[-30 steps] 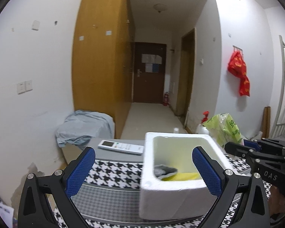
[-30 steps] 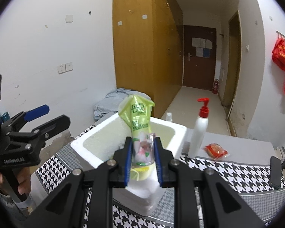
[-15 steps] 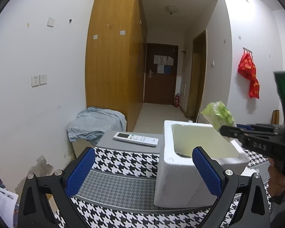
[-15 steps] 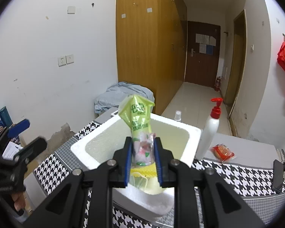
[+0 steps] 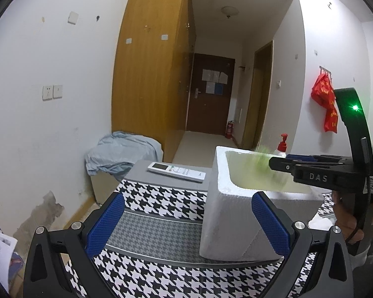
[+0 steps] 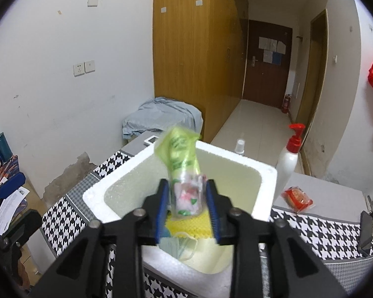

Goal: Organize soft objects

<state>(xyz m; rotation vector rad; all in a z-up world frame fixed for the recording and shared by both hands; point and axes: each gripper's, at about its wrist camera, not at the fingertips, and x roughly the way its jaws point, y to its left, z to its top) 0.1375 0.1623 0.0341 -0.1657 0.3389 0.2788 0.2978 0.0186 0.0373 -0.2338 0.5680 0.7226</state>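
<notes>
both wrist views closely share the foam box.

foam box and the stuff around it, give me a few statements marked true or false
1. The green packet sits between the pads of the right gripper, above the white foam box. True; the jaws have just been opening and gaps show beside the packet.
2. The foam box is empty. False: a yellow textured item and a face mask lie inside.
3. The left gripper holds the remote control. False: its jaws stand wide open with nothing between them, and the remote lies on the grey surface beyond.
4. A pump bottle with a red top stands beside the box. True.
5. The red snack packet is in the box. False: it lies outside, near the bottle.
</notes>
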